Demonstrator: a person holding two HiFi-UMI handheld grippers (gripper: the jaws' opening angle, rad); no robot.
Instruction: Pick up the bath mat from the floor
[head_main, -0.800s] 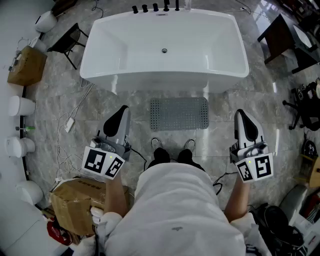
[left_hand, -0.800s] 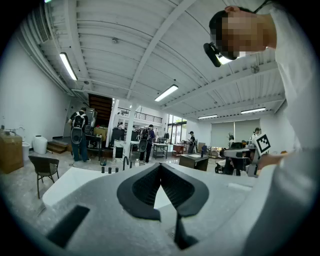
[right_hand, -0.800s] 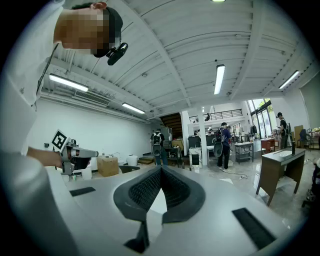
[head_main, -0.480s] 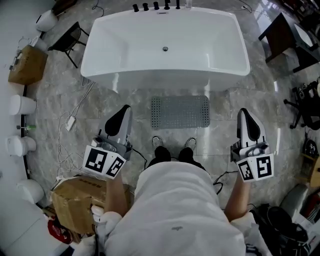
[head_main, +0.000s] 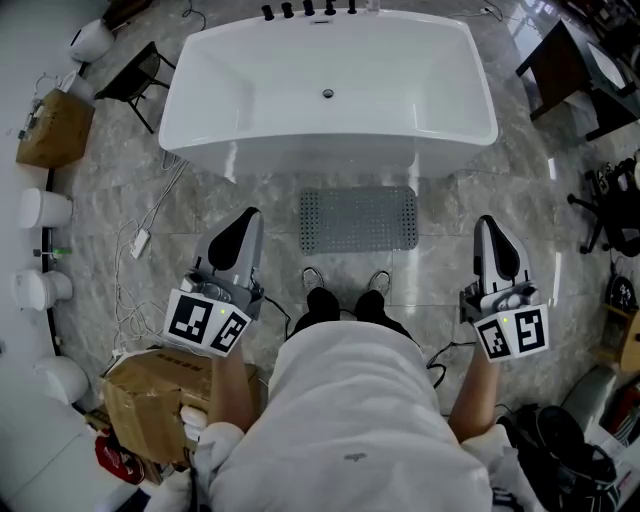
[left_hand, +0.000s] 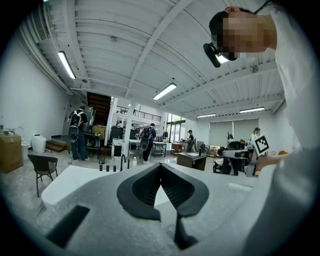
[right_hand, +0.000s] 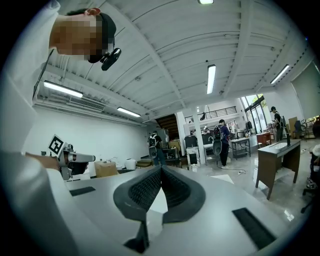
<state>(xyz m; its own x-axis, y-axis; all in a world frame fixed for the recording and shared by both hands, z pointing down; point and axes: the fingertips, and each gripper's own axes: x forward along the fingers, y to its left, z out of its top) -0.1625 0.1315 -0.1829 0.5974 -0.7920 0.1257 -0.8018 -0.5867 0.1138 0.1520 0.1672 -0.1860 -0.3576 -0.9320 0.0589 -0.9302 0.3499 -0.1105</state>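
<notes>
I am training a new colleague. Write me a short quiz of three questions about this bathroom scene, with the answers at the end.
1. True or false: the left gripper holds the mat.
2. Where does the mat lie in relation to the tub?
A. inside it
B. flat on the floor in front of it
C. hanging over its rim
3. Fill in the gap: the jaws of the right gripper are ____, with nothing between them.

Key: 1. False: its jaws are together and empty, and the mat lies untouched on the floor. 2. B. 3. shut.
</notes>
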